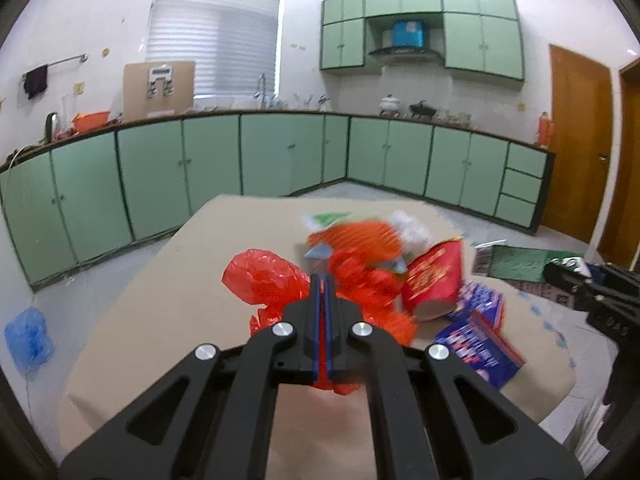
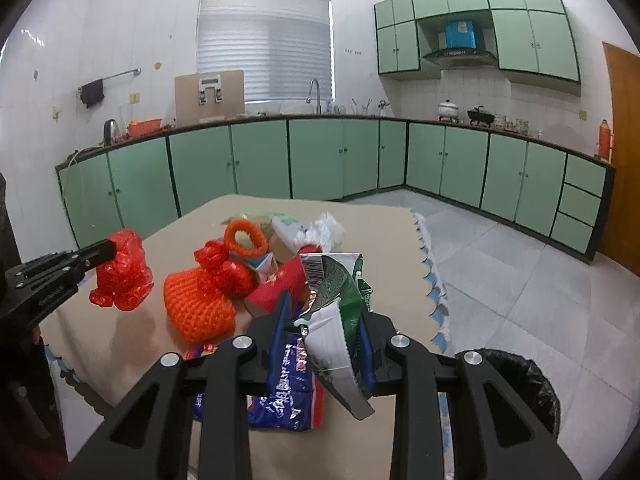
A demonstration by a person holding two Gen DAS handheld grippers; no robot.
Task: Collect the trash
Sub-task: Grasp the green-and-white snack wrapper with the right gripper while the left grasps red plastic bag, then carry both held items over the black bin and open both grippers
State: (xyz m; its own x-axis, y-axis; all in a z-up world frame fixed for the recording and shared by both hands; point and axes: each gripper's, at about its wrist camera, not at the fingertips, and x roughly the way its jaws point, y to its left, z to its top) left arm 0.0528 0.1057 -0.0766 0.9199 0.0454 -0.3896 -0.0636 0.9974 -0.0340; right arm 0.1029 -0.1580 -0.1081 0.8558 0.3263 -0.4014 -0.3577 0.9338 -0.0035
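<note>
Overall, the work surface is a tabletop under a plain beige cloth with a blue scalloped trim along its right edge. Litter sits bunched toward the middle and the near right edge: an orange knitted pouch with a loop handle, a red printed carton lying on its side, crumpled white paper behind it toward the far edge, and a blue snack wrapper at the near edge.

Left gripper: fingers fully closed, pinching a red plastic bag; seen from the right wrist view, the bag hangs clear above the cloth near the left edge.

Right gripper: fingers partly apart and clamped on a green and white foil wrapper, which stands up between them above the blue snack wrapper at the near edge.

A black-lined waste bin stands on the floor just beside the tabletop's near right corner.

Room: a kitchen with white tiled walls and a pale tiled floor. Green base cabinets run along two walls under a dark counter bearing a tap, a kettle, an orange bowl and pots. Green wall cabinets flank an extractor hood. A shuttered window is above the sink; a brown wooden door is at the right. A blue plastic bag lies on the floor at the left.
</note>
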